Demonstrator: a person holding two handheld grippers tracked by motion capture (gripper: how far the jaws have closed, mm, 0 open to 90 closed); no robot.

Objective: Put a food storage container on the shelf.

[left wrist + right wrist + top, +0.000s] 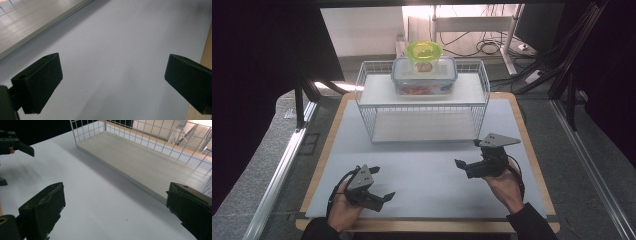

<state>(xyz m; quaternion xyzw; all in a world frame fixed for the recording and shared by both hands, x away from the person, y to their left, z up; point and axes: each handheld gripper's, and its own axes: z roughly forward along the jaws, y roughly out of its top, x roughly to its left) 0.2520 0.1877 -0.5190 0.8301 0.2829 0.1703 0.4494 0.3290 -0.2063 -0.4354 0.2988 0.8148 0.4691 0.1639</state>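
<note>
Both hands rest low at the table's near edge: the left gripper (382,191) and the right gripper (468,153) each stand with jaws spread wide and empty. Well beyond them, the clear food container (424,76) sits on the upper shelf of the white wire rack (367,117), a yellow-green bowl (424,49) behind it. By my reading, nothing is handled yet.

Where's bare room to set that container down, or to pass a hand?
Free: the grey mat between the left tongs and right tongs, and the wire rack's lower shelf. Crowded: the upper shelf around the clear container with the yellow-green bowl on it.
</note>
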